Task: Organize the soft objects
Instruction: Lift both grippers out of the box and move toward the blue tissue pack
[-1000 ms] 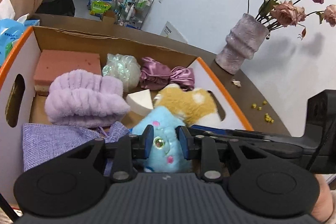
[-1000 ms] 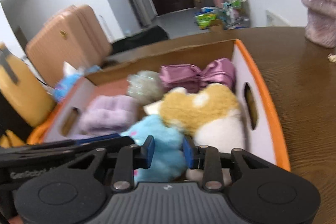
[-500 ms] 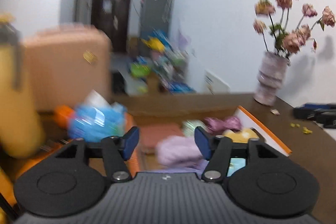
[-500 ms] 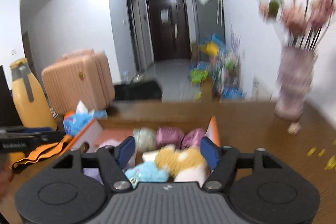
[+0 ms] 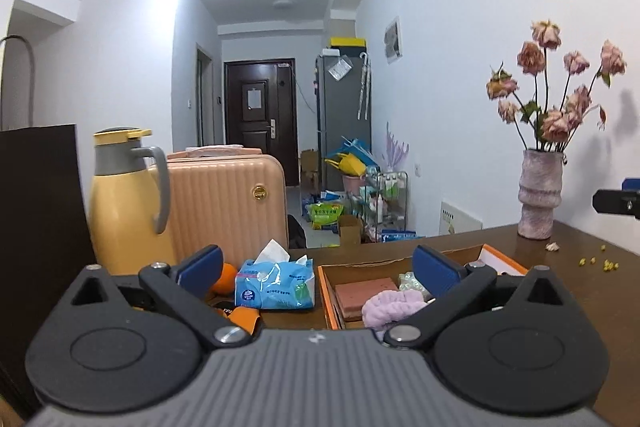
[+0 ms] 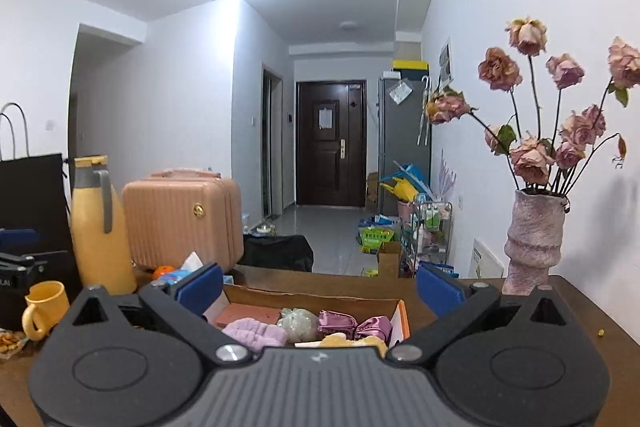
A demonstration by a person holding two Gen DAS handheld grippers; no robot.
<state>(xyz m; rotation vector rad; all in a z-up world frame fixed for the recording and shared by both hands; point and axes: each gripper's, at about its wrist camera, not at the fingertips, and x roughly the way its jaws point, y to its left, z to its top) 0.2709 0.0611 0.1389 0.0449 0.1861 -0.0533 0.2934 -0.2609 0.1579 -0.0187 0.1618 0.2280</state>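
An orange-rimmed cardboard box (image 5: 326, 297) (image 6: 404, 319) on the brown table holds soft things: a lilac fluffy band (image 5: 390, 309) (image 6: 254, 333), a pink sponge block (image 5: 366, 293) (image 6: 248, 315), a pale mesh puff (image 6: 298, 323), a purple satin scrunchie (image 6: 354, 325) and a tan plush (image 6: 352, 341). My left gripper (image 5: 318, 269) is open and empty, raised near the box. My right gripper (image 6: 320, 287) is open and empty, raised above the box's near side.
A blue tissue pack (image 5: 274, 285), an orange (image 5: 224, 277), a yellow thermos (image 5: 124, 195) and a pink suitcase (image 5: 228, 203) stand left of the box. A yellow mug (image 6: 42, 307) is at far left. A vase of dried roses (image 6: 534, 239) stands right.
Both grippers have opened wide, letting go of the blue plush, and have lifted up and back from the box to look level across the room.
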